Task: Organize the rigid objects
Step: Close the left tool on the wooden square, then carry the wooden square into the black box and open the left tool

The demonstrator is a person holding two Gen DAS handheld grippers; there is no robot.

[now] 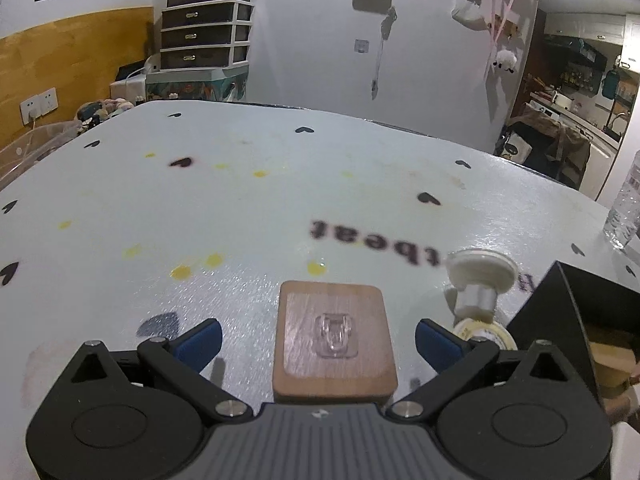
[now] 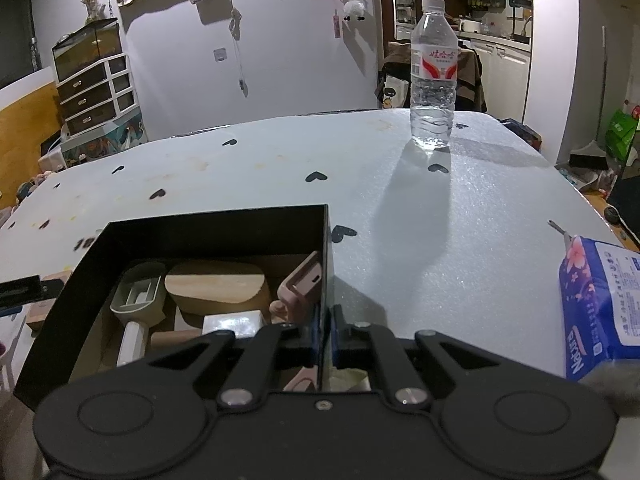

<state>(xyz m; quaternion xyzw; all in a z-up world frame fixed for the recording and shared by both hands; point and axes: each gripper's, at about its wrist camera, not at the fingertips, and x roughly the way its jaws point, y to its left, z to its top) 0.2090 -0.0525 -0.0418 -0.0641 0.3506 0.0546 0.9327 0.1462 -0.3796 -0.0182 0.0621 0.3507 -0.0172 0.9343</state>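
- Straddling the wooden hook block (image 1: 335,340) on the surface (image 1: 280,184), left gripper (image 1: 318,340) jaws apart.
- Right gripper (image 2: 326,330) jaws clamp the black box (image 2: 216,226) wall, steadying it.
- Next, probably: close, lift, box it.

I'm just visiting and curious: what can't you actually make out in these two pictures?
- Left wrist view: printed word on the tablecloth, blurred and partly covered by the white knob.
- Right wrist view: bottom of the black box, hidden by the right gripper.
- Tissue pack, cut off by the edge.
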